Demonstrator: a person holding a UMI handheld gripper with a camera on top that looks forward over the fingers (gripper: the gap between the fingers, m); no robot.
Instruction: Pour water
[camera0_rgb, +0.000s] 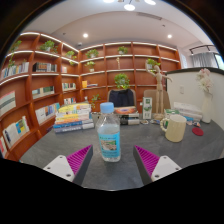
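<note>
1. Your water bottle (109, 132) stands upright on the grey tabletop (150, 135), just ahead of the fingers and centred on the gap between them; it is clear ribbed plastic with a pale blue label round its middle and a white screw cap on top

2. Your gripper (112, 160) is released: the two fingers (62, 166) sit spread wide, their ridged magenta pads (79, 158) angled inward, and neither one touches the bottle, with open table showing at either side of its base

3. To the right of the bottle and a little farther off, a cream ceramic mug (174, 127) rests on the table, smooth and rounded, its handle turned toward the bottle

4. Beyond the mug a small red disc-shaped object (198, 130) lies flat on the tabletop; what it is you cannot tell

5. Left of the bottle, a low stack of colourful flat boxes or books (72, 118) lies near the table's far edge

6. Behind the bottle, a jointed wooden figure (158, 90) stands upright beside a small light-coloured carton (147, 106)

7. The backdrop is a curved wall of reddish wooden shelving (45, 82) with white panels, holding books and leafy green potted plants (121, 81)
</note>
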